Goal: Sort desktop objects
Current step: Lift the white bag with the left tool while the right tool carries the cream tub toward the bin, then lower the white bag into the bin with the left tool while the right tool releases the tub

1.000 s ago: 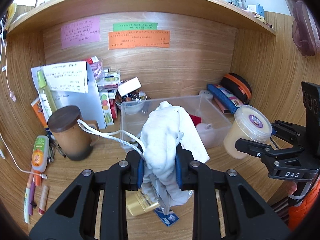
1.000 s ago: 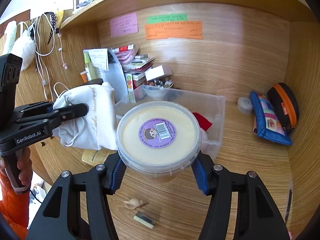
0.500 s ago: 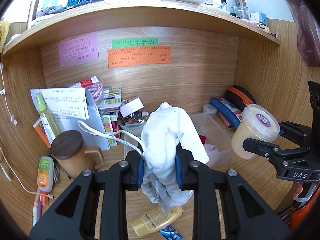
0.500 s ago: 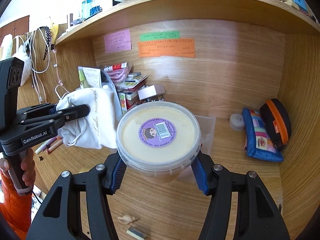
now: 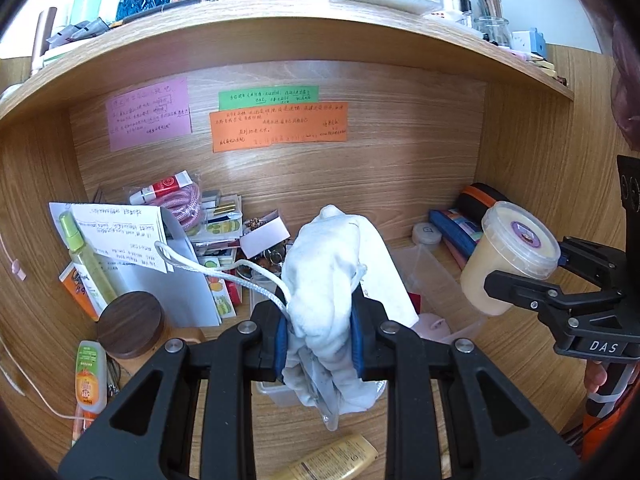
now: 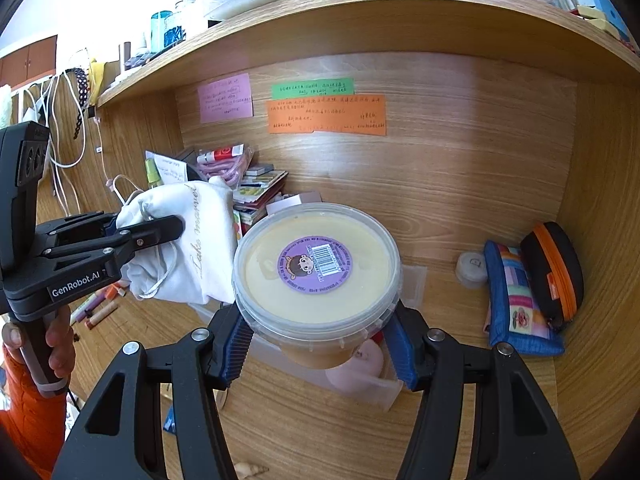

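My left gripper [image 5: 320,332] is shut on a white drawstring cloth pouch [image 5: 332,280], held above the desk; its cord loops off to the left. In the right wrist view the same pouch [image 6: 192,248] hangs at the left in that gripper [image 6: 160,228]. My right gripper [image 6: 316,344] is shut on a round plastic tub [image 6: 316,268] with a cream-coloured filling and a purple label on its lid. The tub [image 5: 512,256] shows at the right of the left wrist view. Below both, a clear plastic bin [image 6: 372,384] sits on the desk, mostly hidden.
A wooden-lidded cup [image 5: 130,324], papers, books and a green spray bottle [image 5: 82,256] crowd the left. A blue pencil case [image 6: 516,296] and black-orange case [image 6: 556,268] lean at the right wall. A yellow tube [image 5: 332,460] lies near the front. A shelf [image 5: 280,36] overhangs.
Both grippers have risen and drawn back with the pouch and the tub still held; the bin and desk items now sit lower in view, and the top of the shelf has come into sight.
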{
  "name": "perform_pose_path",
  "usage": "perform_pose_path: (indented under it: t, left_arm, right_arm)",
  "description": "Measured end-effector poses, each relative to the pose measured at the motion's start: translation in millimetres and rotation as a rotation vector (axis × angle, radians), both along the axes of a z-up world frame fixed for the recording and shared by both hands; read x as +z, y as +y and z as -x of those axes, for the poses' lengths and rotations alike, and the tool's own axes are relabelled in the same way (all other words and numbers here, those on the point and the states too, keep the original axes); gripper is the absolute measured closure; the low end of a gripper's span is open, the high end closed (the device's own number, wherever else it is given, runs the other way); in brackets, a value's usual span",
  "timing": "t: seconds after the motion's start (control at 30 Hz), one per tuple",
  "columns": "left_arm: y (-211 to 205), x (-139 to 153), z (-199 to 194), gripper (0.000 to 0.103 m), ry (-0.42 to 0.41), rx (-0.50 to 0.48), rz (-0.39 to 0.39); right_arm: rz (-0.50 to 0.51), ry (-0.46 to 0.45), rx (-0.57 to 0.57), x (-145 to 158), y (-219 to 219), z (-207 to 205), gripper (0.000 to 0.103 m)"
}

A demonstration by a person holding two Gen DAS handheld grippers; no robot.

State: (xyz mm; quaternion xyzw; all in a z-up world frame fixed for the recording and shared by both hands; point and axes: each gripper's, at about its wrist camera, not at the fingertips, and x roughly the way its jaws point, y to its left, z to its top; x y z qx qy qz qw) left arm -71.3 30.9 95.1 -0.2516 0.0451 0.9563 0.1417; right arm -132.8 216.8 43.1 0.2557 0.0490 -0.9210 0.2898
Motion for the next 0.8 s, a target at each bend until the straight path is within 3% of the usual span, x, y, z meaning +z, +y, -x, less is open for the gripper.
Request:
perform_pose_path:
  t: [0.4, 0.8]
  left_arm:
    - [-1.0, -10.7, 37.3, 0.079, -0.041, -0.001, 0.0]
    - [1.3, -39.6, 76.5, 0.079, -0.116, 0.008, 0.008]
  right_arm:
    - [-0.005, -0.025, -0.011, -6.2, -10.0, 30.8, 0.048]
    - [-0.029, -0.077, -0.007, -25.3, -23.3, 67.0, 0.048]
